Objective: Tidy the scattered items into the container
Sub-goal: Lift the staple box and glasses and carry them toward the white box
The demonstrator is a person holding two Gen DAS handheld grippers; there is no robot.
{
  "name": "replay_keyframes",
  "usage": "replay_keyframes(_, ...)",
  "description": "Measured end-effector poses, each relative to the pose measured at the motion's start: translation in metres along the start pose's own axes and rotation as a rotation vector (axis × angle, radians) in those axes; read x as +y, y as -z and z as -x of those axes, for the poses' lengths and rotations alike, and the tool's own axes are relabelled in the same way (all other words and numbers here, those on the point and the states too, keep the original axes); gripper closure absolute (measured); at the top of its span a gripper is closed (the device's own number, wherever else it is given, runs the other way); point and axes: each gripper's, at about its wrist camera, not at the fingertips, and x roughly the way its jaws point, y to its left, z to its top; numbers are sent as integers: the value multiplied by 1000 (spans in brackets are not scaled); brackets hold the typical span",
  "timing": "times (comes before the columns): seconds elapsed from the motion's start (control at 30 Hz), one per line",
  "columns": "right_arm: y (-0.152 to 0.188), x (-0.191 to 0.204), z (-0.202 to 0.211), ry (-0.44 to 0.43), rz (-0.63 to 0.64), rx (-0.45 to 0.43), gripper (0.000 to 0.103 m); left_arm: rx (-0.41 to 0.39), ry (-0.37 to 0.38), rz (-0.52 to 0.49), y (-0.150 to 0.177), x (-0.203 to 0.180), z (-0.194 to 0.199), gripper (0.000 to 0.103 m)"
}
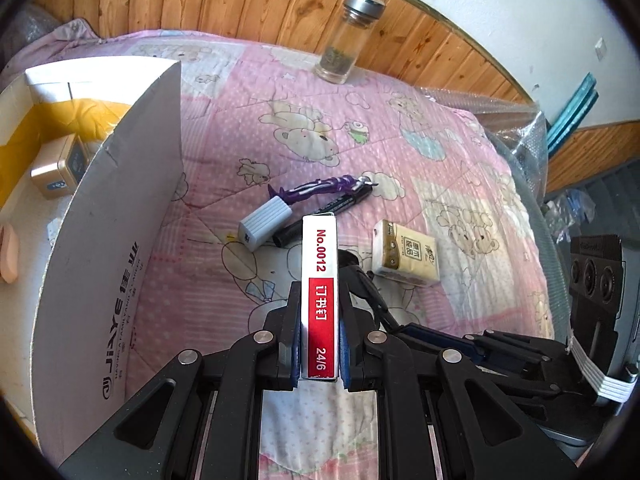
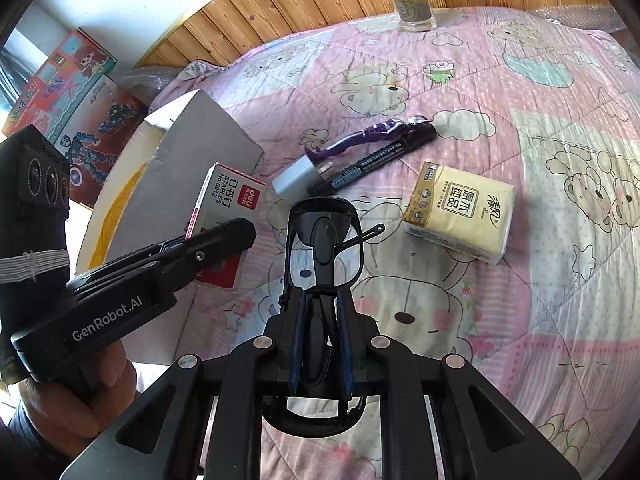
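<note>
Left tongs (image 1: pixel 320 344) gripping staple box (image 1: pixel 320 280) lengthwise — cardboard box (image 1: pixel 120 240) sitting just left. Right tongs (image 2: pixel 320 340) clamping folded glasses (image 2: pixel 326 240) — farther from it.

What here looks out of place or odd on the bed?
A glass bottle stands upright on the soft quilt near the wooden wall, apart from the other scattered things, where it might tip. A purple toy figure lies across a black marker. Nothing looks spilled or broken.

Pink quilt (image 1: pixel 248 92); wood panelling (image 1: pixel 240 4); white wall (image 1: pixel 500 8).
</note>
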Motion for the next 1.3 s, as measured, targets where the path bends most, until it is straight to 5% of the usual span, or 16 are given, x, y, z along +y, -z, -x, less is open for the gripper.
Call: replay_keyframes(1.3, 19, 83, 61, -5, 147, -245, 87, -135, 121, 69, 5, 25, 93, 89)
